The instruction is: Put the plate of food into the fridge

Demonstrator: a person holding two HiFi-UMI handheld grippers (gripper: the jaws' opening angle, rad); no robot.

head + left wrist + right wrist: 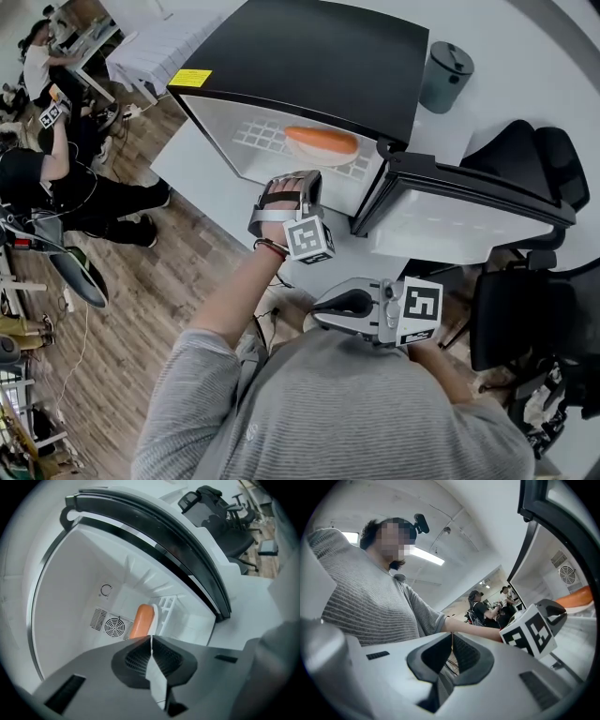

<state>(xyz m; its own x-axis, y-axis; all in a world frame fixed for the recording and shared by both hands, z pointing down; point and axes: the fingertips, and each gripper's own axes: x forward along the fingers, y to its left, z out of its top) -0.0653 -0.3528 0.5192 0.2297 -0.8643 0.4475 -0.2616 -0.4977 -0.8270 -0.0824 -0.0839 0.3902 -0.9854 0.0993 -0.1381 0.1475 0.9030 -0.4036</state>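
- Closest to the body, the right gripper (451,644) is hanging by the gray sweater (328,412). Its jaws are pressed together with nothing in them, so it's basically sitting this one out.
- Just past that, the left gripper (150,641) is reaching into the mouth of the fridge (309,56), with its jaws only a thin slit apart.
- Right at those tips, the plate (321,158) is sitting with its white rim practically lined up with the slit. I'm reading it as not pinched, though that's a judgement call, since the gap is tiny.
- Inside, the plate is lying flat on the wire shelf (255,137) with the orange food (322,140) on top. It looks to be fully within the compartment.
- Off to the right, the door (469,202) is standing wide open.
- Further back, a teal bin (446,75) is sitting behind the fridge and isn't involved.
- So progress-wise I'm thinking the placing part is pretty much done. What's left, I'm guessing, is backing the left gripper out without nudging the plate and then swinging the door shut.
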